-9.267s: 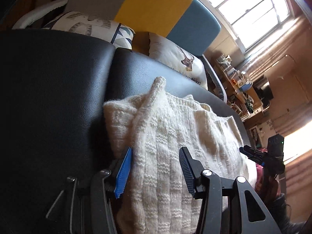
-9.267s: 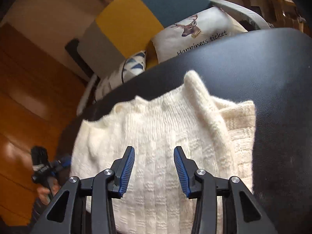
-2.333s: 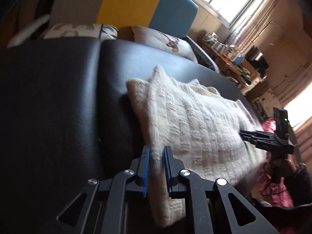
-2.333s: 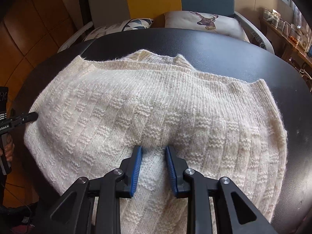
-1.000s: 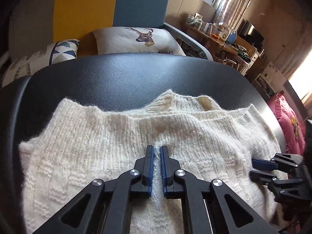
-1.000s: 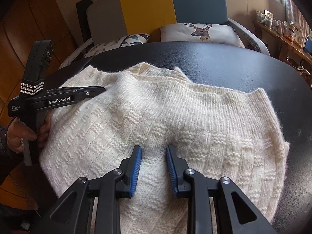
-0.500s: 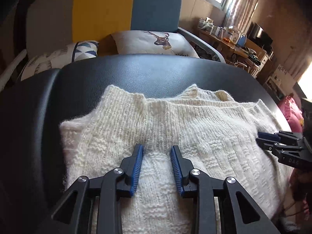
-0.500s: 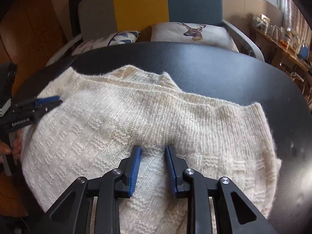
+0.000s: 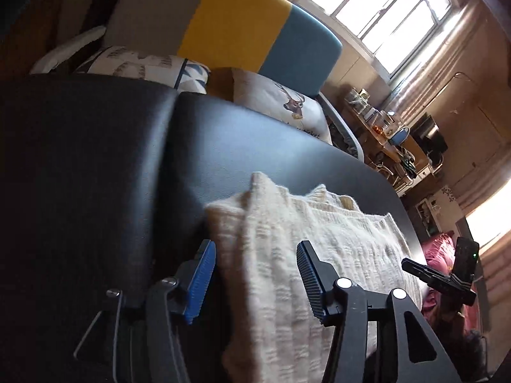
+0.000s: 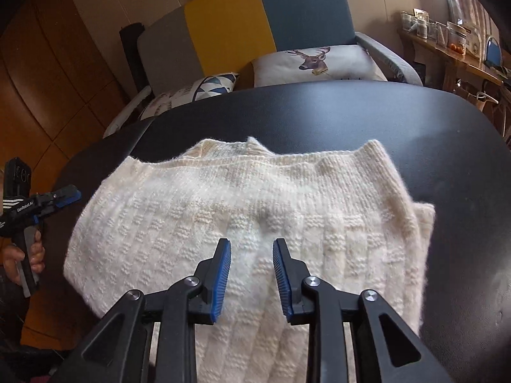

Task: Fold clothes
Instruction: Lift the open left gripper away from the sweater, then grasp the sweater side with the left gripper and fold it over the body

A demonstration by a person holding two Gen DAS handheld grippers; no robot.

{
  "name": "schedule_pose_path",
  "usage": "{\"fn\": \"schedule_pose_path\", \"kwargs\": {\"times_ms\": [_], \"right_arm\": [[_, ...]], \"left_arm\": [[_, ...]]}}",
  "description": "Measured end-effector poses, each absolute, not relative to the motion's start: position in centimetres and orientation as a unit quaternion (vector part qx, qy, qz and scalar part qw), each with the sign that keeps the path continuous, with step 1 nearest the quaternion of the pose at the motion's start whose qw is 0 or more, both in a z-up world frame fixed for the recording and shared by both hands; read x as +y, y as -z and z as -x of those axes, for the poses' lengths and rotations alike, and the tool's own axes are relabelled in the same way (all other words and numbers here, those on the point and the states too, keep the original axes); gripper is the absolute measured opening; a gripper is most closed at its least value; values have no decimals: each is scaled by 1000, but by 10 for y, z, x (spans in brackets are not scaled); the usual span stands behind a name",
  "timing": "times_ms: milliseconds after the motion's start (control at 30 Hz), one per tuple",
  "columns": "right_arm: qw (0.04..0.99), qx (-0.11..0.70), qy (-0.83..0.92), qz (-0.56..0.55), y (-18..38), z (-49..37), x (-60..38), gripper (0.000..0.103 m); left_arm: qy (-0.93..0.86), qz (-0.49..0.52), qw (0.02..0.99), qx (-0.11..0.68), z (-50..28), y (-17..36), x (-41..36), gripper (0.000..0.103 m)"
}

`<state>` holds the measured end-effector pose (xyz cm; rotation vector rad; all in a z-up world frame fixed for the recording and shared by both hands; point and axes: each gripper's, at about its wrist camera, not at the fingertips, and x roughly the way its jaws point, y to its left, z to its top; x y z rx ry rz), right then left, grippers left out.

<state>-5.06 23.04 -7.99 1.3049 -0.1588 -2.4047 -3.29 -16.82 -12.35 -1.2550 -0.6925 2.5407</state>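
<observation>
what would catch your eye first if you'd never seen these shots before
The cream knitted sweater stands out first, lying folded on the black padded surface. Next come the blue-padded fingers of the right hand-held gripper, open just above the knit. Behind, the yellow and blue chair holds a deer-print cushion.

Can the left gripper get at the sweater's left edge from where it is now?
Probably yes. The left gripper is open, its fingers straddling the near left edge of the cream sweater on the black table, with nothing between them and the knit.
</observation>
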Motion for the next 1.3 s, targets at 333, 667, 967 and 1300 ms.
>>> {"fn": "schedule_pose_path", "kwargs": {"times_ms": [333, 667, 967, 1300], "right_arm": [[169, -130, 842, -496, 100, 32, 283, 27], [165, -127, 838, -505, 105, 36, 278, 27], [179, -95, 830, -520, 101, 40, 274, 27], [277, 66, 815, -504, 61, 51, 246, 27]], "left_arm": [[-803, 472, 176, -318, 55, 177, -171, 56], [-793, 456, 205, -348, 67, 193, -166, 32], [-789, 426, 184, -403, 61, 188, -172, 16], [-817, 399, 158, -385, 63, 141, -199, 16]]}}
